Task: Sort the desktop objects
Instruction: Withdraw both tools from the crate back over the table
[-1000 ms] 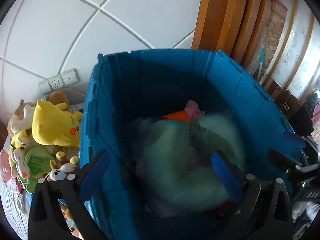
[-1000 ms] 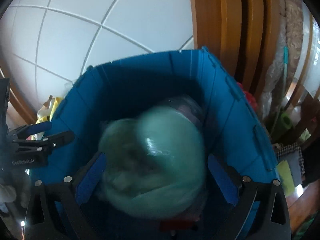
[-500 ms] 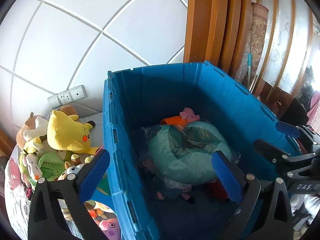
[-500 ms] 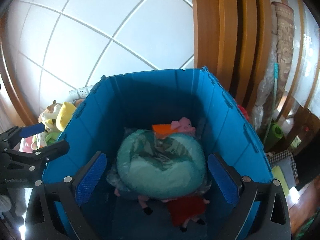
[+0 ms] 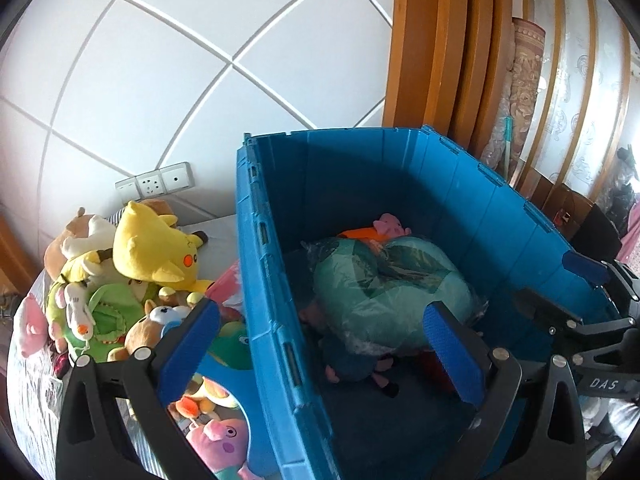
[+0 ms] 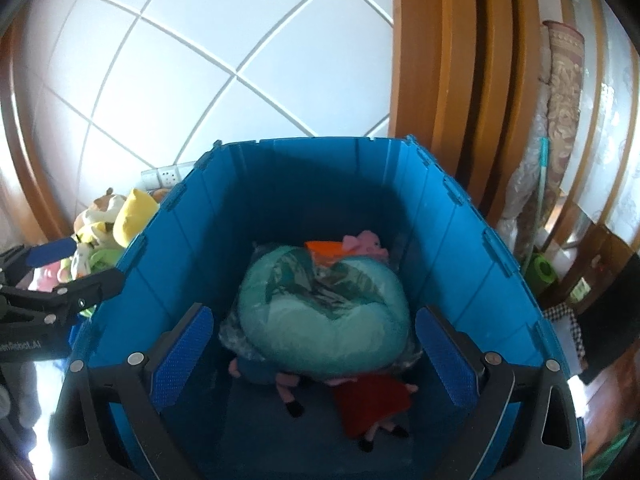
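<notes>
A teal cushion wrapped in clear plastic (image 5: 384, 292) (image 6: 324, 312) lies inside a deep blue crate (image 5: 264, 248) (image 6: 452, 240), on top of pig plush toys, one in red (image 6: 372, 400). A pink pig plush with orange (image 6: 360, 242) lies behind the cushion. My left gripper (image 5: 320, 356) is open and empty above the crate's left wall. My right gripper (image 6: 316, 356) is open and empty above the crate's near end. A pile of plush toys, with a yellow one (image 5: 152, 248) on top, lies left of the crate.
The crate stands against a white tiled wall with sockets (image 5: 156, 184). Wooden door frames (image 5: 440, 60) and a rolled carpet (image 6: 560, 92) stand at the right. A green object (image 6: 542, 270) lies on the floor at the right.
The teal cushion has dropped from between the grippers into the crate and now rests there. Both grippers have pulled back and up; the left one has shifted left.
</notes>
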Tool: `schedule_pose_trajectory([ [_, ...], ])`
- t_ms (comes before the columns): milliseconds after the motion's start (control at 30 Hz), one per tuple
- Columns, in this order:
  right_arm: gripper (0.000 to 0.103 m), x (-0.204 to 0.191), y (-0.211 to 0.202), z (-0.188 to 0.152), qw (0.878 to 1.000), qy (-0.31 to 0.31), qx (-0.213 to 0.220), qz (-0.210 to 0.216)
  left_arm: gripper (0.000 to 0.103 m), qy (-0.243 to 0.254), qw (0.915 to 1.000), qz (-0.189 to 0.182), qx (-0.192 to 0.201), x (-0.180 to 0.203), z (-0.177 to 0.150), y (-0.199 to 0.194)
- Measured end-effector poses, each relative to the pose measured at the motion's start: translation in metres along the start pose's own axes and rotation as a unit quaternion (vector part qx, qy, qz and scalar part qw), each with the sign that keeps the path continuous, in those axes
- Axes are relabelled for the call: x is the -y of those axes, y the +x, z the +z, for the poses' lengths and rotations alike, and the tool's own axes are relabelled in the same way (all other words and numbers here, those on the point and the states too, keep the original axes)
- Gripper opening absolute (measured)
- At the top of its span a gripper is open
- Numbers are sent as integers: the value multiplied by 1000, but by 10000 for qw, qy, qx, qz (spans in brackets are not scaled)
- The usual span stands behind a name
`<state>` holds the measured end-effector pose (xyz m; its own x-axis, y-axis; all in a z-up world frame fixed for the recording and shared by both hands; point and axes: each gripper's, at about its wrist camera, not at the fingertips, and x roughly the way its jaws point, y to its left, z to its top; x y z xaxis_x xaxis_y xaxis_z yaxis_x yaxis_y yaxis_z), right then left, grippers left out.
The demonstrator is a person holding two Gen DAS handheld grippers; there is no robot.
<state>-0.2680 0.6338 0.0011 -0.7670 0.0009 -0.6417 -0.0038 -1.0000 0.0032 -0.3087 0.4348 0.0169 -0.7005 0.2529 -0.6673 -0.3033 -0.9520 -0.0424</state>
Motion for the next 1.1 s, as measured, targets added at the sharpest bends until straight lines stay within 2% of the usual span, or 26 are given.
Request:
schedule_pose_trajectory([
  [267, 103, -17, -1, -14, 9999, -104, 27, 14, 103, -83, 9999, 118, 68, -14, -17, -17],
  [567, 103, -50, -17, -23, 9997, -160, 154, -83, 103, -89, 9995, 208, 227, -47, -40, -40],
  [1100, 103, -173, -50, -35, 9984, -374, 366, -190, 103, -184, 9993, 195, 277, -147, -93, -87],
])
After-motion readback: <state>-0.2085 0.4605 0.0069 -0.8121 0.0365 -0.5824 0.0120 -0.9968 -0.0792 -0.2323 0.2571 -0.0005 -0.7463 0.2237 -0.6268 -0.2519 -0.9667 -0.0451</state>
